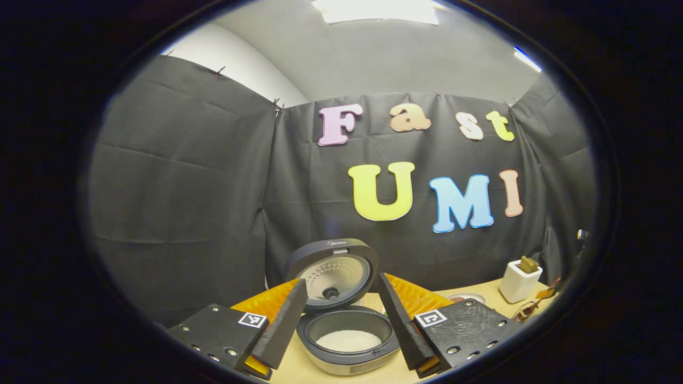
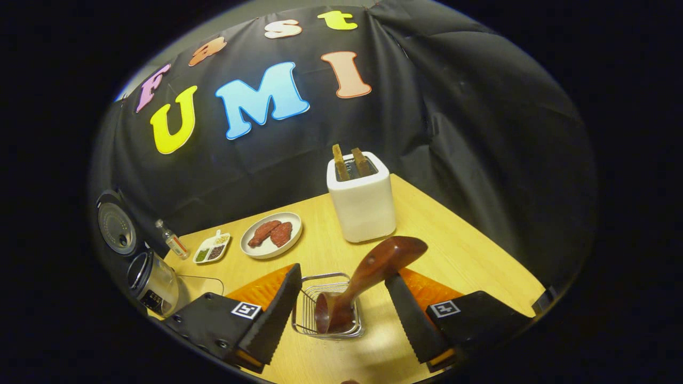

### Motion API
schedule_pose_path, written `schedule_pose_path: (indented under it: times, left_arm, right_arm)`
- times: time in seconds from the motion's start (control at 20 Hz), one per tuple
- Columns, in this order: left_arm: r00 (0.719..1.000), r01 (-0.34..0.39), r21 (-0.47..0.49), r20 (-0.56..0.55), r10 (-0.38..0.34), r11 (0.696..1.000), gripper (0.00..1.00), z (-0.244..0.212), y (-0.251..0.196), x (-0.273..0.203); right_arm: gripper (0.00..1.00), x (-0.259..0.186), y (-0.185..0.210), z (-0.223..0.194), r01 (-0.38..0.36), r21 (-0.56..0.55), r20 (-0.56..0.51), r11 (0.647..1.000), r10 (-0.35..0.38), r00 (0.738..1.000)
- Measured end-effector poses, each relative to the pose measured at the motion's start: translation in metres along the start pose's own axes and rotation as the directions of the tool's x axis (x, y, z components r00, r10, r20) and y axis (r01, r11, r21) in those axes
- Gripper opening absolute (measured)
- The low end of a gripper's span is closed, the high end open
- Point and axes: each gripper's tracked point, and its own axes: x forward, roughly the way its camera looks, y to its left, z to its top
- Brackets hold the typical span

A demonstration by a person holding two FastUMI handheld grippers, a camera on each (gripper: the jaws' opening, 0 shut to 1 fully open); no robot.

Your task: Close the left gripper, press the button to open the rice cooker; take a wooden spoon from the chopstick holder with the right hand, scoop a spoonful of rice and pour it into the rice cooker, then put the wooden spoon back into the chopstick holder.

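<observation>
In the left gripper view the rice cooker (image 1: 347, 330) stands with its lid (image 1: 333, 274) raised, and white rice (image 1: 349, 340) lies in its pot. My left gripper (image 1: 347, 325) is open, its fingers on either side of the cooker and not touching it. In the right gripper view a wooden spoon (image 2: 368, 277) stands handle-down in the wire chopstick holder (image 2: 325, 312), bowl end up and leaning right. My right gripper (image 2: 341, 314) is open around the holder, with nothing in its grip. The open rice cooker (image 2: 149, 280) shows at the far left.
A white toaster (image 2: 362, 200) with two slices stands behind the holder, also seen as a white toaster (image 1: 518, 282). A plate of meat (image 2: 271, 234), a small divided dish (image 2: 212, 248) and a little bottle (image 2: 173, 240) lie on the wooden table (image 2: 469, 250).
</observation>
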Motion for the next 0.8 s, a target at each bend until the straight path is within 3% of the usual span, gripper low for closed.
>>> schedule_pose_path:
  times: [0.05,0.45,0.8]
  left_arm:
    - [1.0,0.003,-0.001,0.001,-0.003,1.0,0.85,0.0,0.0,0.001]
    - [1.0,0.022,-0.027,-0.013,-0.022,0.999,0.86,-0.004,0.002,0.022]
    - [1.0,0.018,-0.027,-0.021,-0.019,0.999,0.85,-0.004,0.016,0.053]
  right_arm:
    - [0.98,-0.005,-0.006,0.004,0.021,-0.021,0.013,1.0,-0.021,1.0]
    - [0.98,-0.055,-0.017,0.042,0.108,-0.181,0.141,0.977,-0.083,0.987]
    - [0.98,-0.095,0.003,0.071,0.096,-0.101,0.216,0.99,-0.072,0.974]
